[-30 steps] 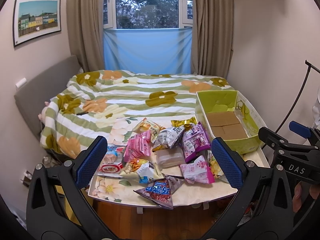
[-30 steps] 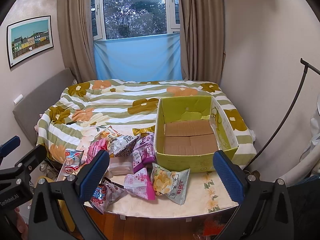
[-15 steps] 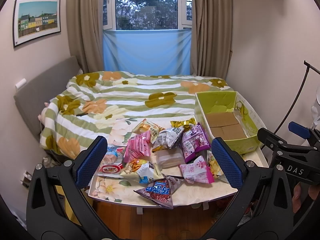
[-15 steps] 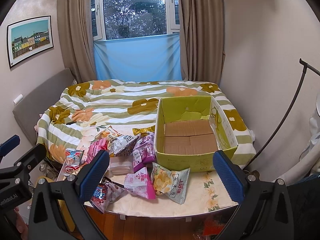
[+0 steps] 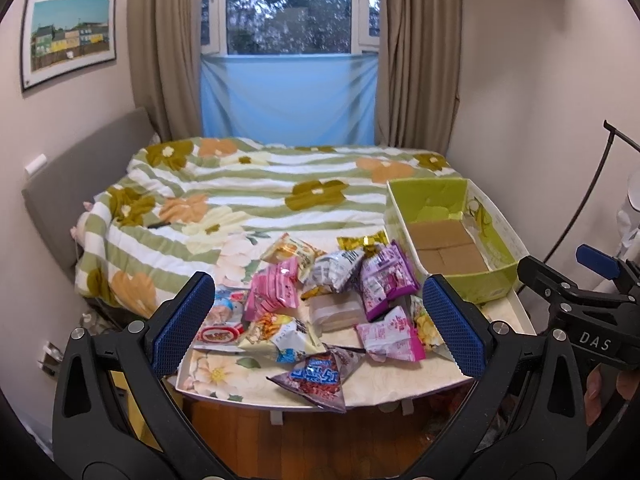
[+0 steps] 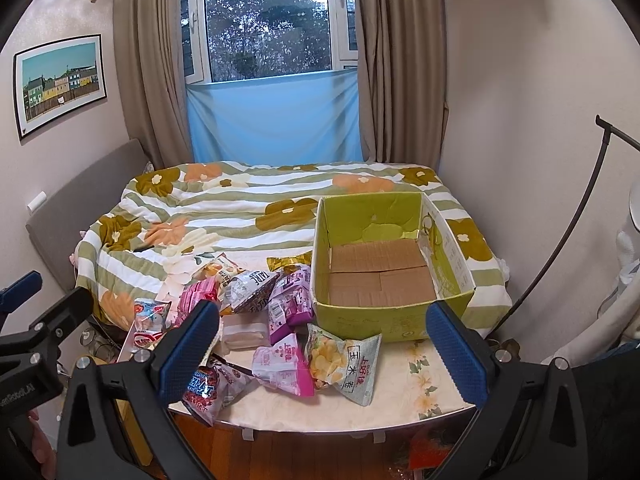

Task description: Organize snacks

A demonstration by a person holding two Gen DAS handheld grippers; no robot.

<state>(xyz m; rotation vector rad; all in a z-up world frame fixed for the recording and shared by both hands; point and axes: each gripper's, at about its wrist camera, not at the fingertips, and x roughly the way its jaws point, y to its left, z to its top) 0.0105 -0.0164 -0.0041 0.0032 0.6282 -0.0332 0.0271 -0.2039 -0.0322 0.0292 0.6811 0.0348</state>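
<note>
1. The left gripper (image 5: pixel 316 324) and right gripper (image 6: pixel 324 352) both have jaws wide apart, holding nothing, probably ready to pick.
2. The shiny, colourful snack bags (image 5: pixel 320 304) lie piled on the flowery table (image 6: pixel 400 404).
3. The empty green cardboard box (image 6: pixel 380 268) waits at two o'clock, likely for snacks.
4. Only the right view shows the grey crisp bag (image 6: pixel 348 360) fully.

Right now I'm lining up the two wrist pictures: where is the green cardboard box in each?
Left wrist: green cardboard box sits right of centre, beside the snack pile.
Right wrist: the box sits near centre, between the fingertips, above the chips bag.
Shared landmark: the blue window cloth.
</note>
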